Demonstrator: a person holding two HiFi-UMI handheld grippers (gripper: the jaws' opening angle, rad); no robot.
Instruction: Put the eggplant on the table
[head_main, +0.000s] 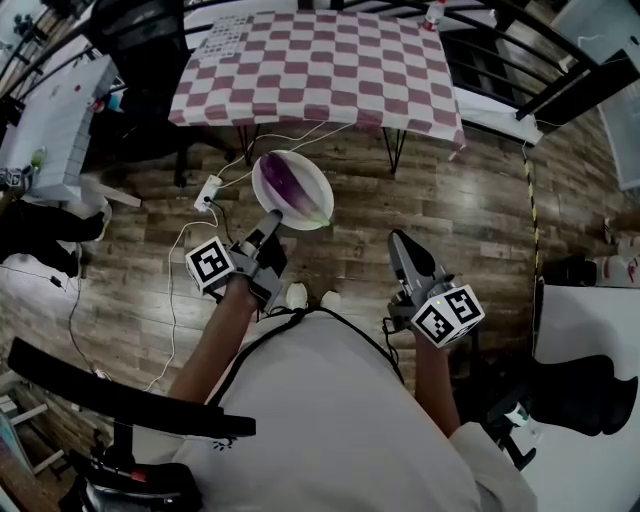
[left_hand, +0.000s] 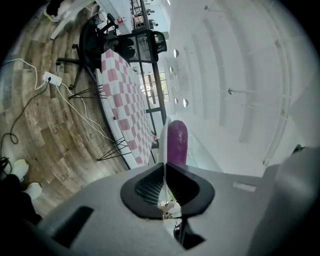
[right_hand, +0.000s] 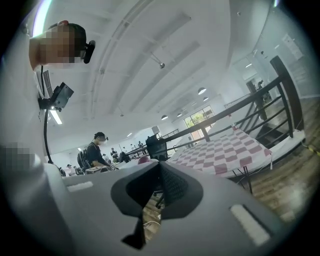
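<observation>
We carry the eggplant (head_main: 297, 188) on a white plate (head_main: 264, 172), not in the jaws directly. The left gripper (head_main: 272, 216) is pinched shut on the plate's near rim, and in the left gripper view that rim runs as a thin edge straight between the pads, with the purple eggplant lying just beyond. Gripping the rim keeps the dish level so the vegetable cannot roll off (a judgement on our part). The plate hangs over the wooden floor (head_main: 470, 210) at about 11 o'clock from our body. The table (head_main: 320, 60), under its red and white checked cloth, stands at 12 o'clock, well apart from the plate. The right gripper (head_main: 397, 240) has its jaws closed on nothing and is held free at 1 o'clock, probably spare for steadying. The eggplant is not yet on the table.
</observation>
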